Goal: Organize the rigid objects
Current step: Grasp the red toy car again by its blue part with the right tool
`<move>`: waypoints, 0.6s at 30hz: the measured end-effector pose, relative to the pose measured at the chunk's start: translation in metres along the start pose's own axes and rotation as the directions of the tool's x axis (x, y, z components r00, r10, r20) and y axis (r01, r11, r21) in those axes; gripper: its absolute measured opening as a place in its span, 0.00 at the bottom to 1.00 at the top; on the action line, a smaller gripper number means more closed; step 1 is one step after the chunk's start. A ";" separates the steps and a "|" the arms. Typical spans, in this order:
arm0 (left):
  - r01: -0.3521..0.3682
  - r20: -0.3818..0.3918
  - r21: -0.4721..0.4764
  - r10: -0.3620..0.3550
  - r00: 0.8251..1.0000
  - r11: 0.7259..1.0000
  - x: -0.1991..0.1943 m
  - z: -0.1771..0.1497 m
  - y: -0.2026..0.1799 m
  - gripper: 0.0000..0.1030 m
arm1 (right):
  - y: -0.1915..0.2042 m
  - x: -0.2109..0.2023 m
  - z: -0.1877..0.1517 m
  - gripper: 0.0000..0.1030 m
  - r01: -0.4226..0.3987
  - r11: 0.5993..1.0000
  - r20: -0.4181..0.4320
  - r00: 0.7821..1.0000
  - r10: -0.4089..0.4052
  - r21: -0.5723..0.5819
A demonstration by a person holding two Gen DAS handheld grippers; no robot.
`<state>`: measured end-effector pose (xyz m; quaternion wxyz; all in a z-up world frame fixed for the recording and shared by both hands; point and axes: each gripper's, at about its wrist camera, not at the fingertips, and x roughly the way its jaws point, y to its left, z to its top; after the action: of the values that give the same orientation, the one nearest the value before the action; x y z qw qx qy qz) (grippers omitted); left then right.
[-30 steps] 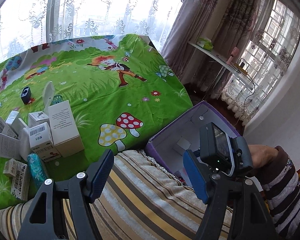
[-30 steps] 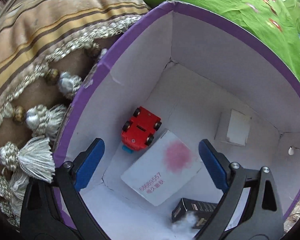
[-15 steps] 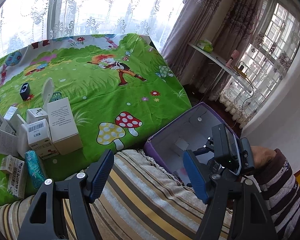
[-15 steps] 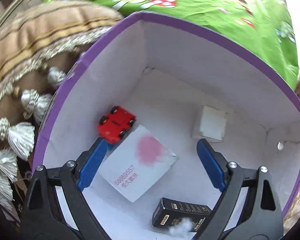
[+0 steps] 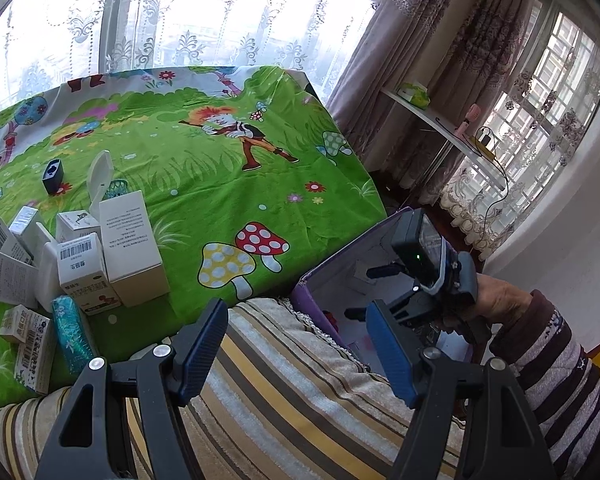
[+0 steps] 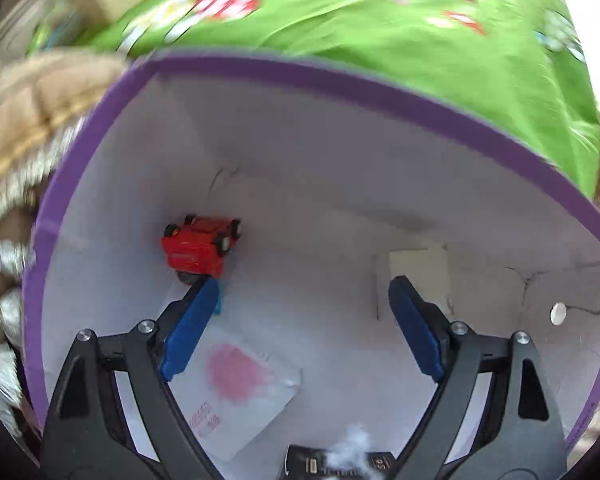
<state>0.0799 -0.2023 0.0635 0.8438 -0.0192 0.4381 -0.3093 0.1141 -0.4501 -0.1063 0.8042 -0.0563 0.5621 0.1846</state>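
striped cushion (image 5: pixel 300 392) directly below left gripper; green cartoon sheet (image 5: pixel 220 184) ahead; curtains (image 5: pixel 400 60), shelf (image 5: pixel 432 120) far right.

Cartons crowd one corner of a cartoon-print bed
A green bedspread (image 5: pixel 220 184) with mushrooms covers the bed; white cartons (image 5: pixel 130 248) stand clustered at its left, a teal tube (image 5: pixel 70 334) beside them, a small dark box (image 5: pixel 53 176) apart behind

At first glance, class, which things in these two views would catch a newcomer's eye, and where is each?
The bright green cartoon sheet fills the left wrist view, with white cartons clustered at its left edge. In the right wrist view, a red toy car lies deep inside the purple-rimmed box, just beyond the right gripper, whose empty jaws are closing.
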 end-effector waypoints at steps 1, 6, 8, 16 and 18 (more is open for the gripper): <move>0.000 0.000 0.001 0.000 1.000 1.000 0.000 0.000 0.000 0.70 | -0.008 0.000 0.001 0.87 0.019 0.999 0.001 1.000 -0.019 0.038; 0.004 0.001 -0.007 -0.004 1.000 1.000 0.000 0.001 0.001 0.70 | 0.002 -0.017 -0.012 0.87 -0.051 0.999 0.016 0.999 0.051 -0.004; 0.007 -0.001 -0.006 -0.007 1.000 1.000 0.001 0.000 0.000 0.70 | 0.018 -0.020 -0.015 0.86 -0.089 0.995 0.016 0.996 0.089 -0.035; 0.013 0.011 -0.013 -0.013 1.000 1.000 -0.002 0.000 0.002 0.70 | 0.065 0.016 -0.018 0.71 -0.141 0.983 -0.149 0.981 0.123 -0.117; 0.016 0.013 -0.018 -0.015 1.000 1.000 -0.002 0.000 0.003 0.70 | 0.059 0.025 -0.008 0.66 -0.166 0.980 -0.166 0.975 0.147 -0.109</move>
<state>0.0806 -0.1986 0.0640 0.8440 -0.0322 0.4353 -0.3118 0.0937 -0.3924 -0.1256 0.7353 -0.0750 0.6142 0.2765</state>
